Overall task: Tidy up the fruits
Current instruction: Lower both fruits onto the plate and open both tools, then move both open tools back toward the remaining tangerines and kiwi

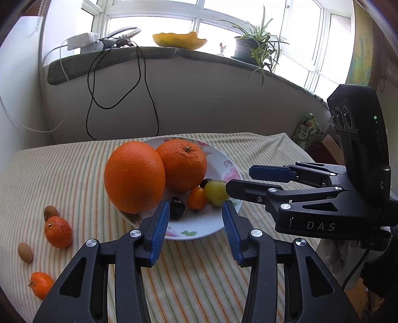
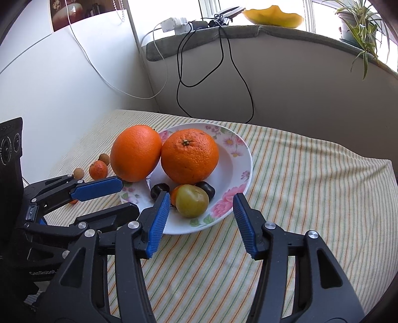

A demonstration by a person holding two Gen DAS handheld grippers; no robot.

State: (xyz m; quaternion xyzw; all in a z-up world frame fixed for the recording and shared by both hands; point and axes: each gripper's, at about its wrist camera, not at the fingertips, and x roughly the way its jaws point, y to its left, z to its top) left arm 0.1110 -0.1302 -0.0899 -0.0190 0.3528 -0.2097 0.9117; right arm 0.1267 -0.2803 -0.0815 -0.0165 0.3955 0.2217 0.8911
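my left gripper [image 1: 196,213] jaws apart, empty, at plate [image 1: 199,231] 6 o'clock rim; my right gripper [image 2: 201,213] also parted, empty; plate holds two oranges [image 2: 189,155], green plum [image 2: 192,204]; small fruits [image 1: 58,231] on striped cloth [image 1: 199,273] at 9 o'clock

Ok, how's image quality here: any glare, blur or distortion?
Left wrist view: window blown out, striped cloth bows from fisheye, oranges sharp. Right wrist view: same backlit glare up top, plate crisp, corners vignetted dark.
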